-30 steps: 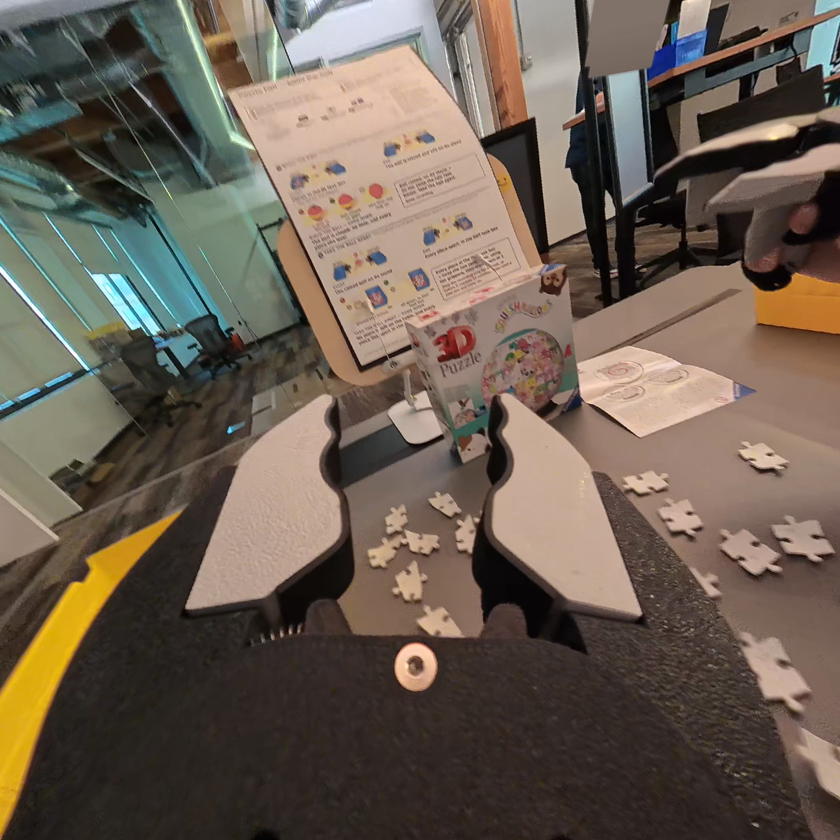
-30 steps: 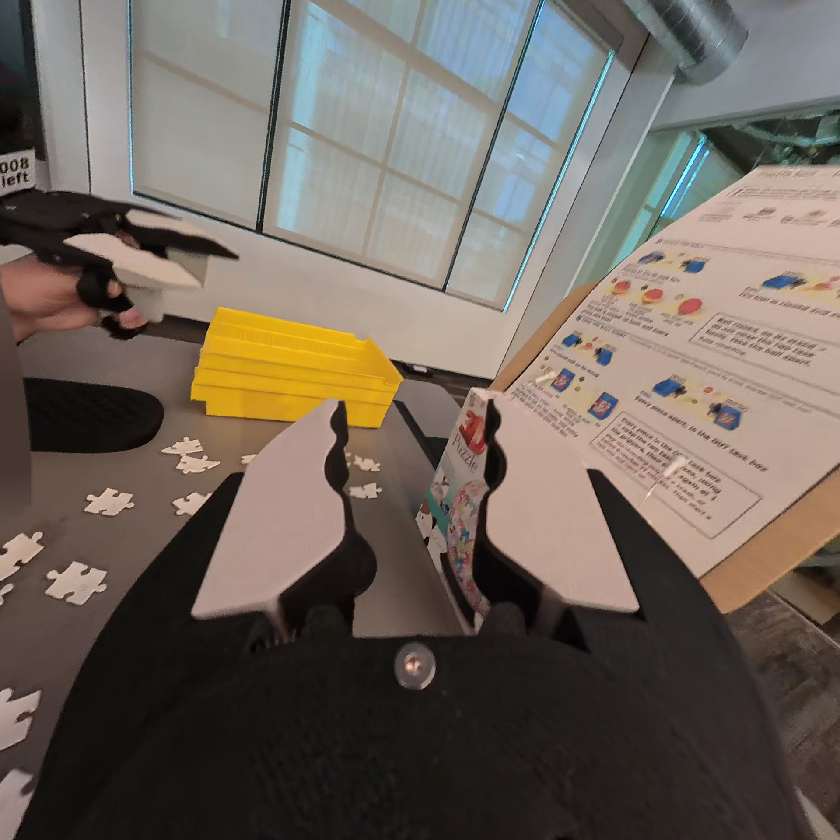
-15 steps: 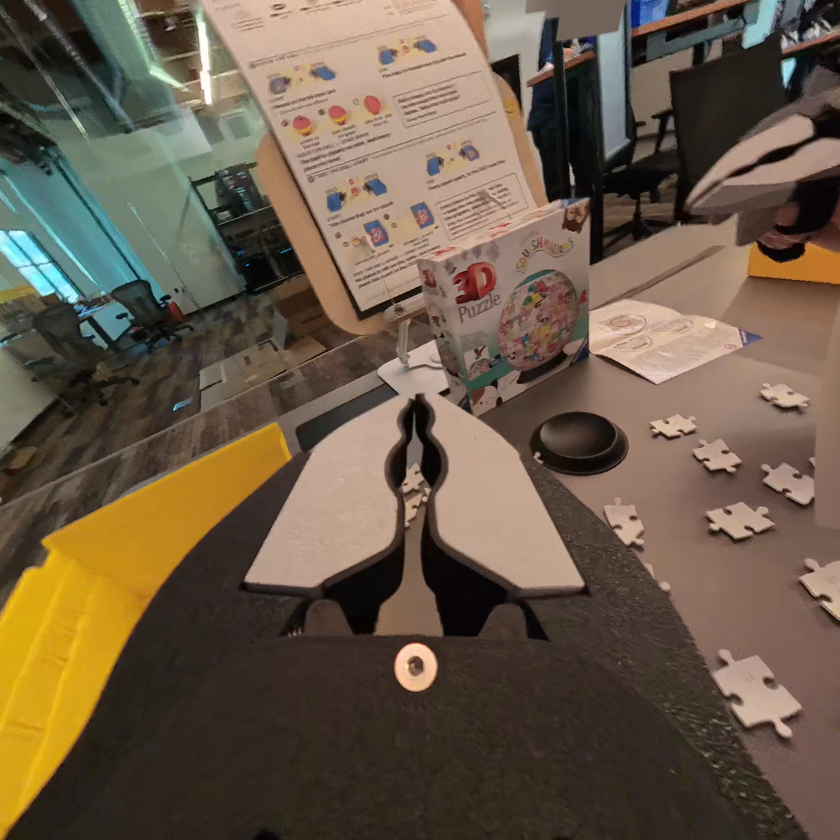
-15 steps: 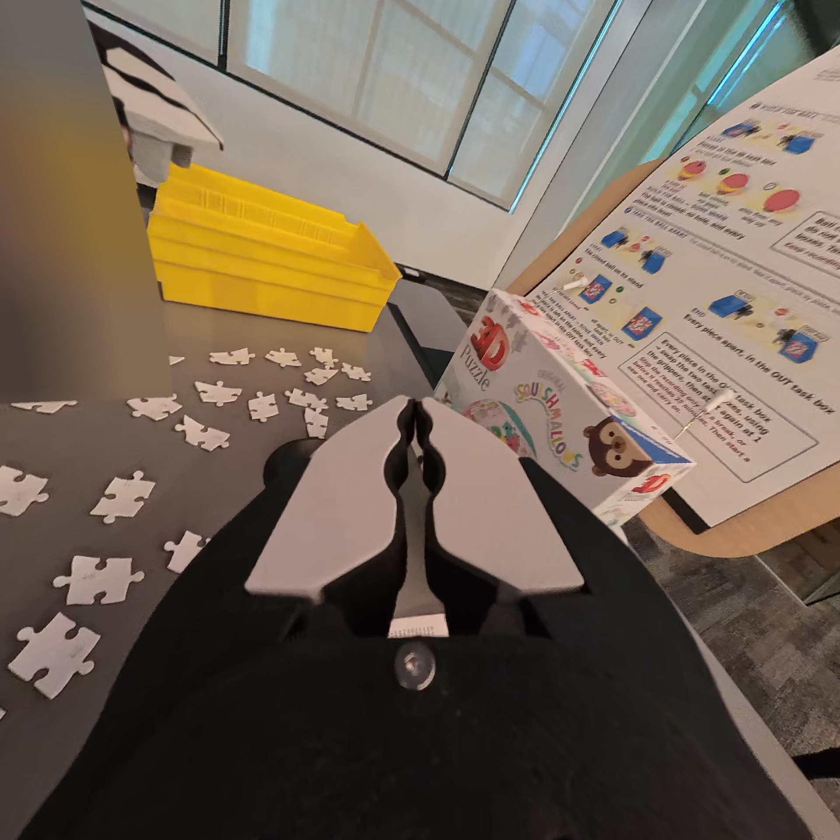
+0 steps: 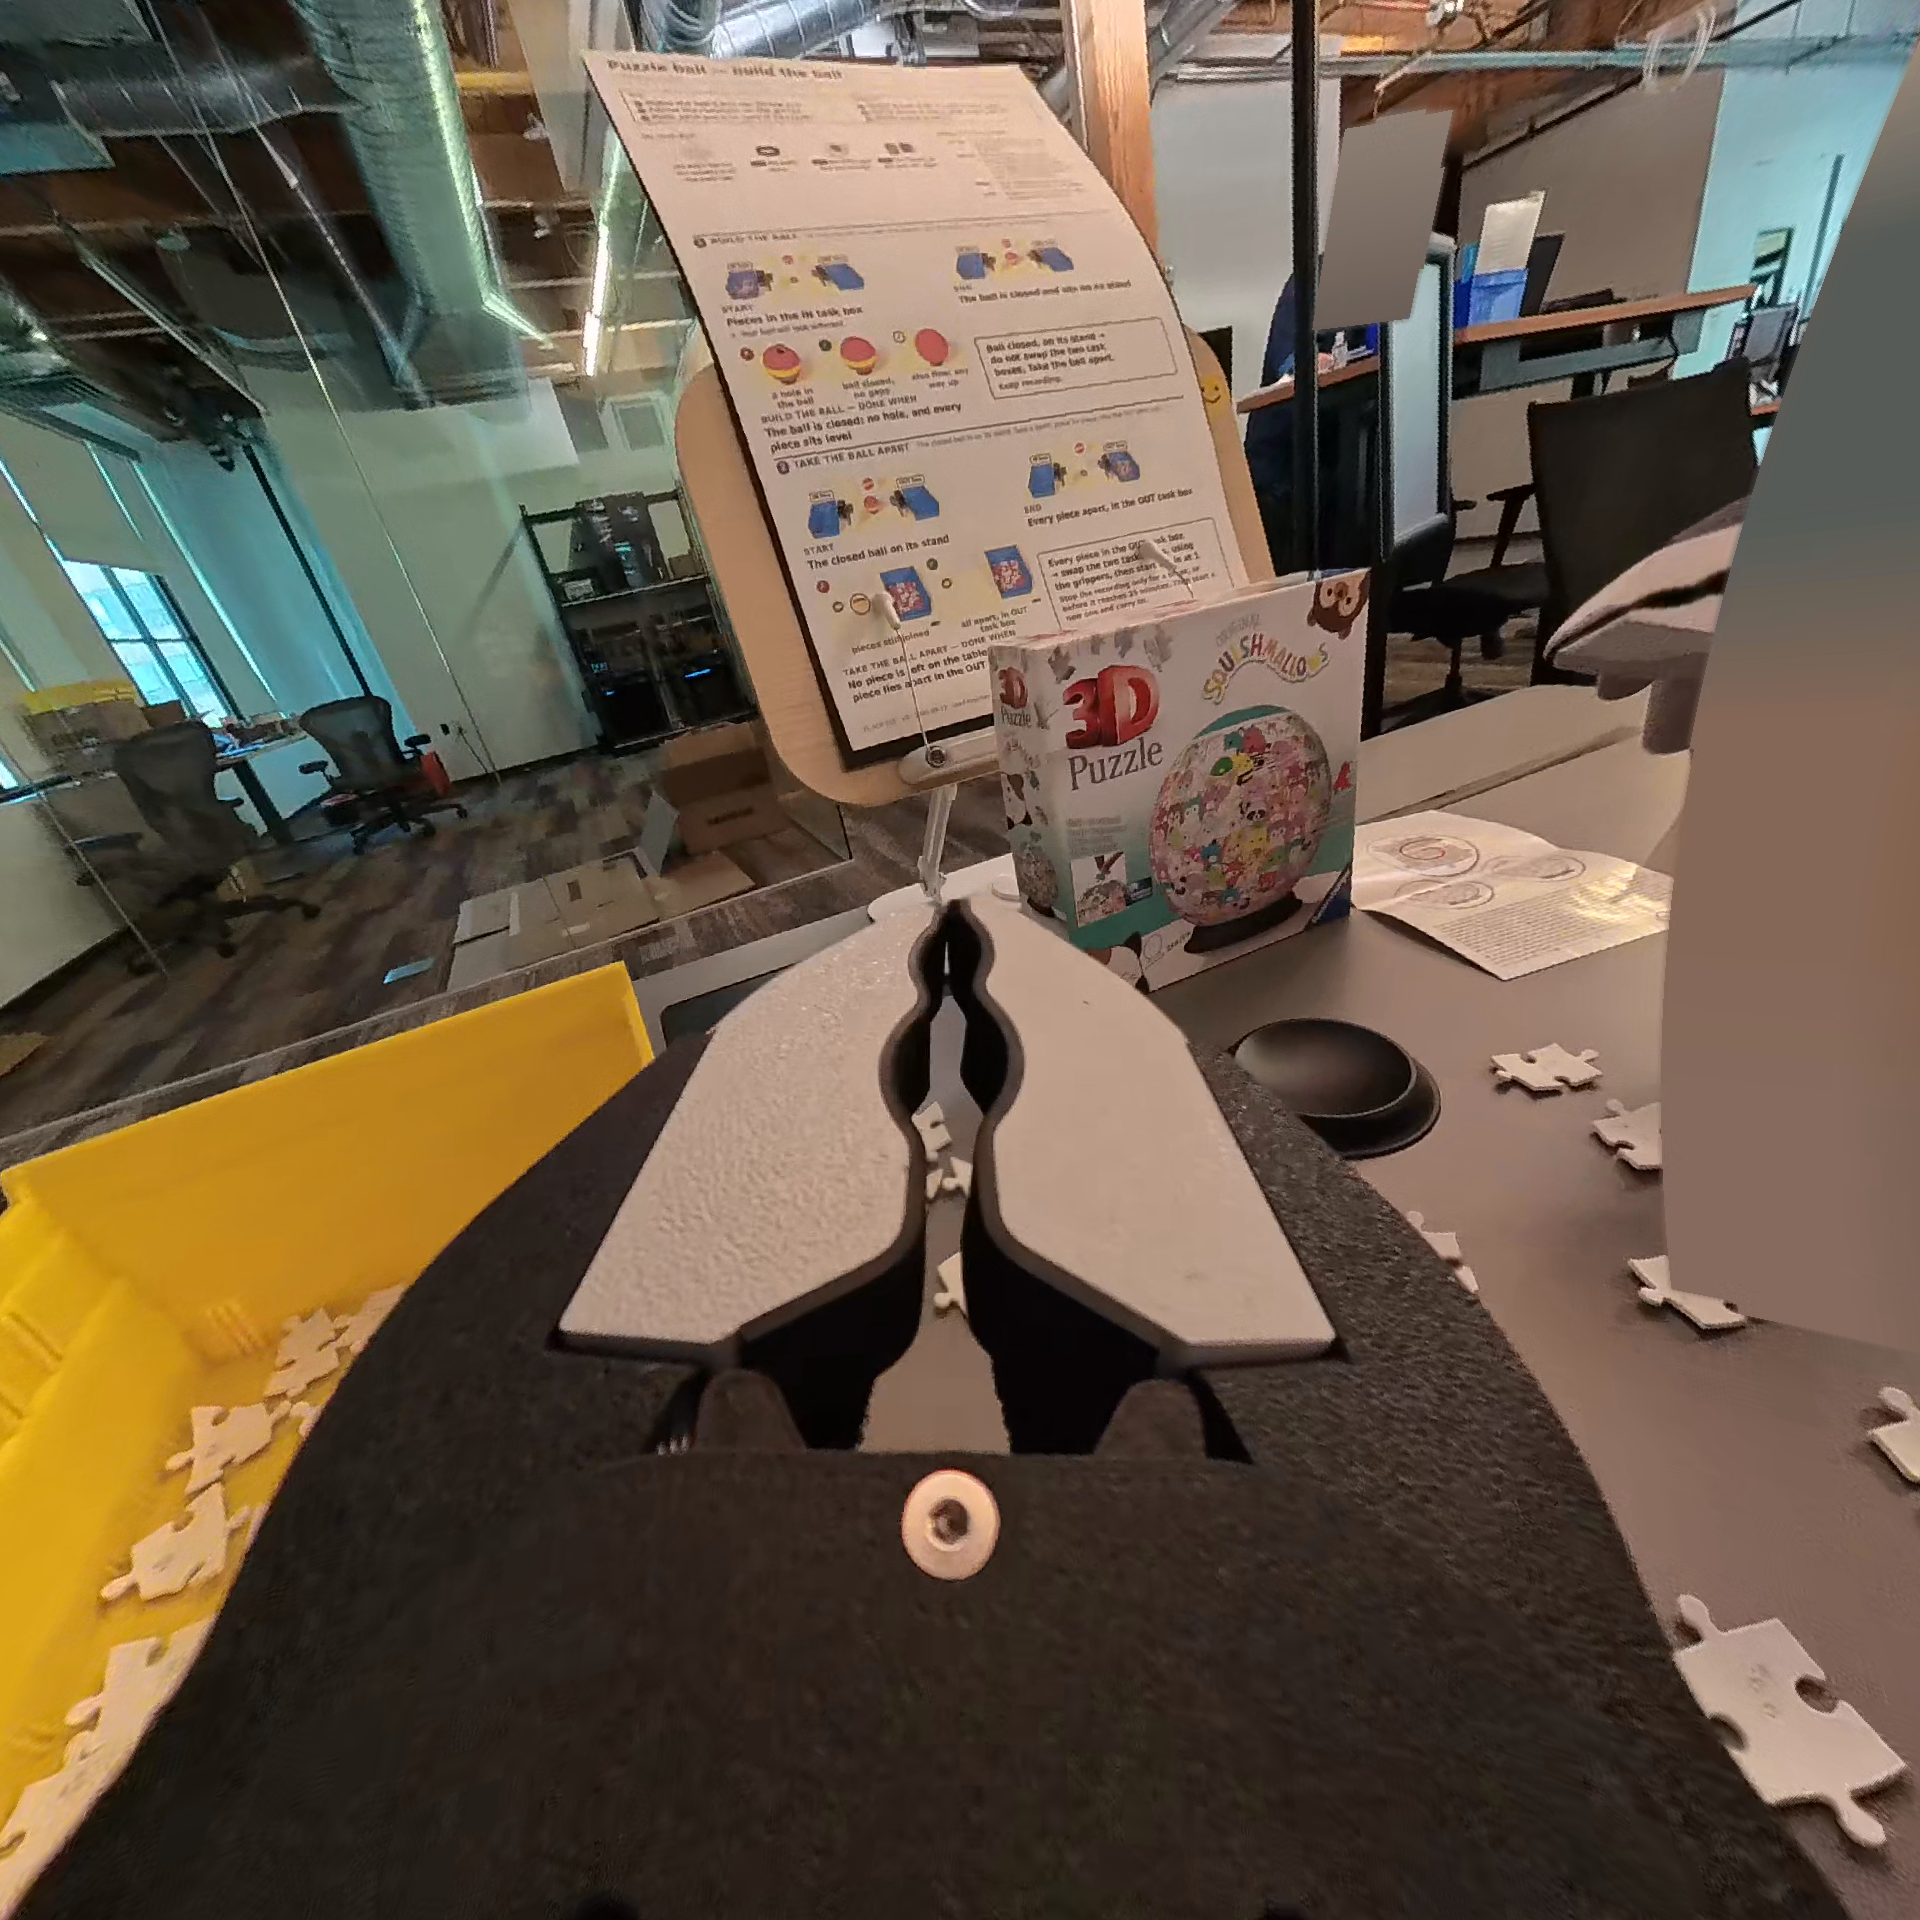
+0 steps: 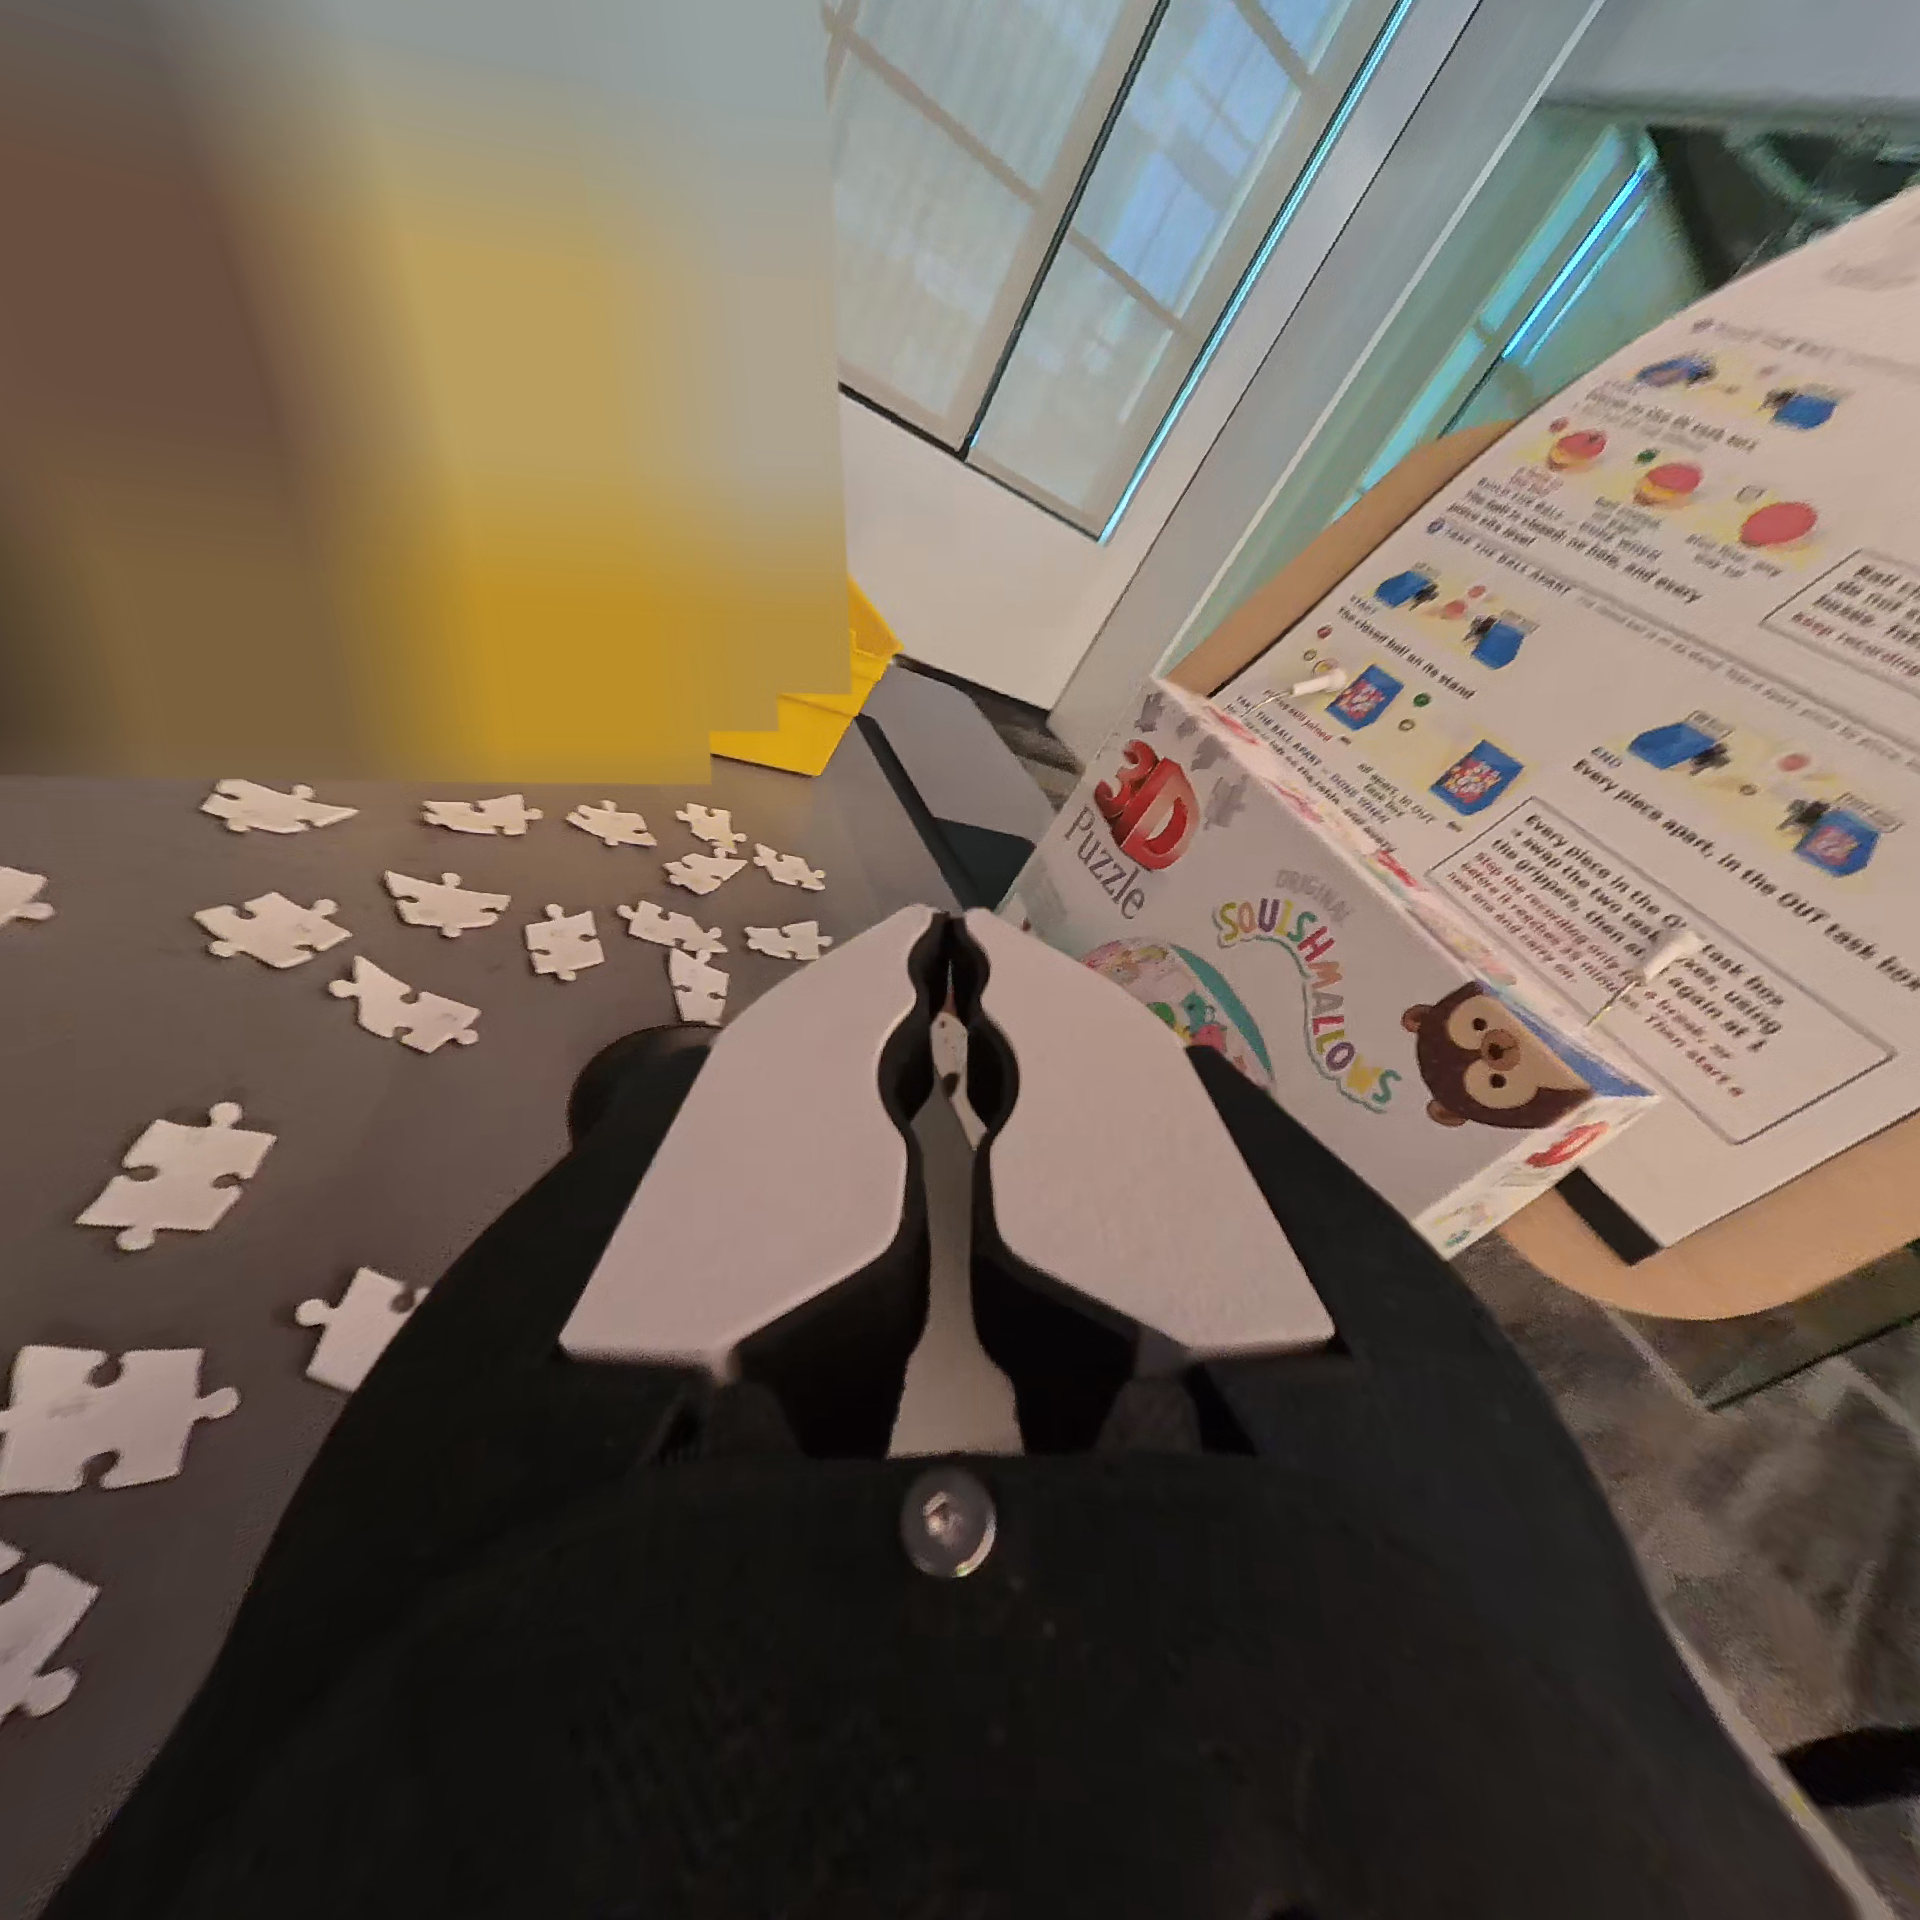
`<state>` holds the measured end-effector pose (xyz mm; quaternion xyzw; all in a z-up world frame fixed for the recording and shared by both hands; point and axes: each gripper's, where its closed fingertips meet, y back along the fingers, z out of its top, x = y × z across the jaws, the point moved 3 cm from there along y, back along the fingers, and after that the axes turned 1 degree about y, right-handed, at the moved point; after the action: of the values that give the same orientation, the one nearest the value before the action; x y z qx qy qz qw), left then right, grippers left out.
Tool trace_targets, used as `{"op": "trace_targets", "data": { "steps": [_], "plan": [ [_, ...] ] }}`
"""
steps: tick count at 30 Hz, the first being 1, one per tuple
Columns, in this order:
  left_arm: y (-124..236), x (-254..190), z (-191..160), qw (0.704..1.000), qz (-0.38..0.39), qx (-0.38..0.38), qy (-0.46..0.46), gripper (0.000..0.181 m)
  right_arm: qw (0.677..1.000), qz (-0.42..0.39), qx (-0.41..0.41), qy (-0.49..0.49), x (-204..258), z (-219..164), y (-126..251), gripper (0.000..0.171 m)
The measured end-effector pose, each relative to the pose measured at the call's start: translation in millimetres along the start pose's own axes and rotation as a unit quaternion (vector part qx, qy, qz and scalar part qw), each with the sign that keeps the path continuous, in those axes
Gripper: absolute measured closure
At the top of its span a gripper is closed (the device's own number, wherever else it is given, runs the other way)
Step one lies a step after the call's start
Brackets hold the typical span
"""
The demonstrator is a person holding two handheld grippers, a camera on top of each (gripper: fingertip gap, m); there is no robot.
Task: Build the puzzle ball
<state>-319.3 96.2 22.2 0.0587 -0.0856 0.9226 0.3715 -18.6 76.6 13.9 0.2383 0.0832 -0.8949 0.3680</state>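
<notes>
Several white puzzle pieces (image 6: 410, 1003) lie face down on the grey table (image 6: 125, 1039); more show in the left wrist view (image 5: 1766, 1720). More pieces (image 5: 223, 1444) lie inside a yellow bin (image 5: 343, 1153) at the lower left. A round black stand (image 5: 1335, 1081) sits on the table, and its edge shows in the right wrist view (image 6: 629, 1070). My left gripper (image 5: 951, 914) is shut and empty, above the bin's near corner. My right gripper (image 6: 948, 920) is shut with nothing seen in it, near the stand and the puzzle box (image 6: 1299, 987).
The puzzle box (image 5: 1184, 810) stands upright behind the stand. An instruction board (image 5: 935, 416) on a wooden easel rises behind it. A paper leaflet (image 5: 1507, 894) lies to the right. Stacked yellow bins (image 6: 821, 727) sit at the far table edge. The table edge drops off right (image 6: 1558, 1403). Tip to tip, the grippers are about 25 centimetres apart.
Both grippers were open one second ago and have shut. The left one has pulled back over the yellow bin. The right one has turned down towards the table and box.
</notes>
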Motion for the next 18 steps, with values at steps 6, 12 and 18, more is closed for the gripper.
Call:
{"op": "trace_targets", "data": {
  "steps": [6,12,18],
  "plan": [
    [-3.9,-7.1,-8.7,0.999,-0.005,0.015,-0.031,0.181,1.000,-0.019,-0.001,0.018,10.3,-11.8,-6.2,0.171],
    [-6.9,-10.2,-15.4,0.999,-0.025,0.034,-0.009,0.181,0.999,-0.020,0.025,0.021,12.6,-32.5,-10.7,0.171],
    [-7.2,-12.3,-16.7,0.998,-0.029,0.046,-0.017,0.181,0.999,-0.018,0.025,0.023,14.5,-34.3,-12.7,0.170]
  ]
}}
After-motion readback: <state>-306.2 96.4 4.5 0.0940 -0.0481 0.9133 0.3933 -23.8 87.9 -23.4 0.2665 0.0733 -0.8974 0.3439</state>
